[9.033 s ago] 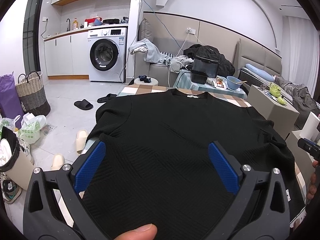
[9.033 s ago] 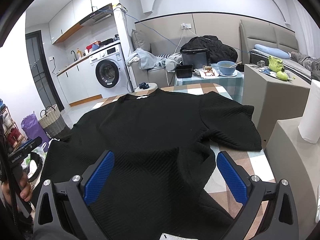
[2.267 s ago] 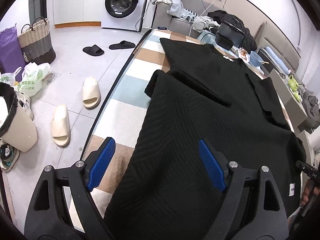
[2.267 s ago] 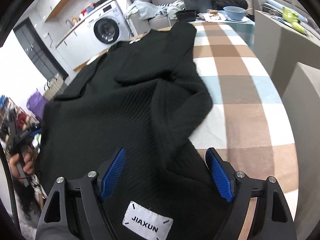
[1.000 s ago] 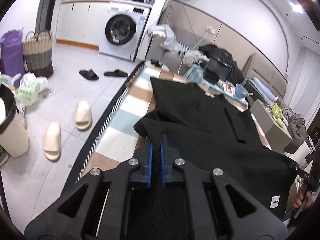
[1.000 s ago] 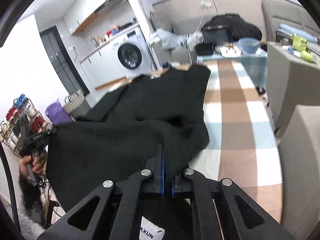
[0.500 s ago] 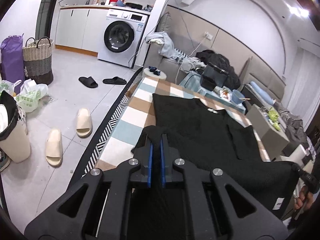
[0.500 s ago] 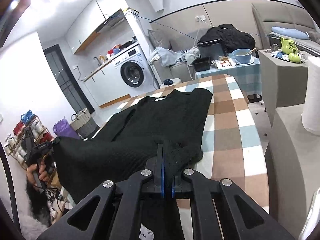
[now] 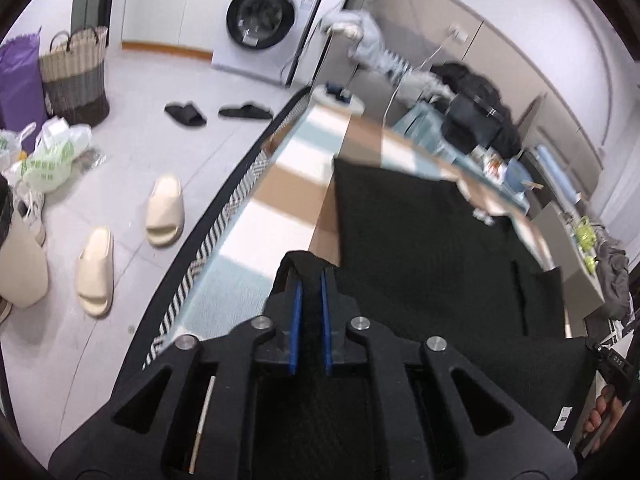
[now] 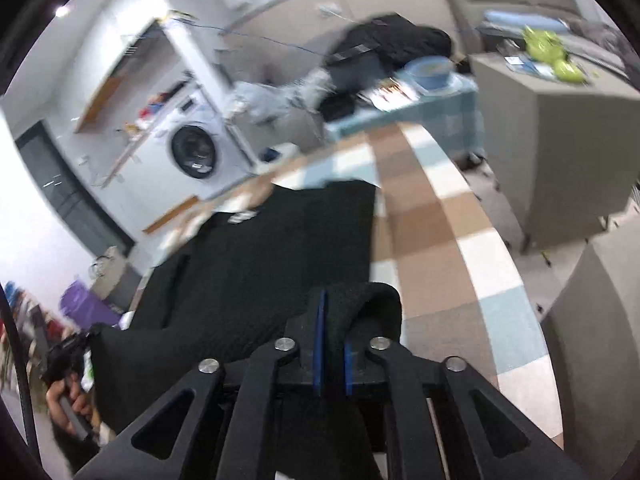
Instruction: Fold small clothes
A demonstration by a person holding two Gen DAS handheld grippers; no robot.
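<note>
A black knit top (image 9: 432, 248) lies on the checked table (image 9: 296, 184), its sleeves folded in so it forms a long strip. My left gripper (image 9: 310, 280) is shut on the hem's left corner, lifted above the table. My right gripper (image 10: 334, 308) is shut on the hem's right corner of the same top (image 10: 288, 248). The hem hangs stretched between both grippers. The collar with its white label (image 10: 244, 216) lies flat at the far end. Both views are motion-blurred.
Cream slippers (image 9: 164, 210) and black slippers (image 9: 186, 114) lie on the floor left of the table. A washing machine (image 9: 260, 20) stands behind. A grey side table (image 10: 560, 152) stands at the right, a small table with a blue bowl (image 10: 430, 70) beyond.
Both grippers, shut on the hem, have moved forward and tilted down toward the collar end. The lifted hem has travelled over the flat part of the top.
</note>
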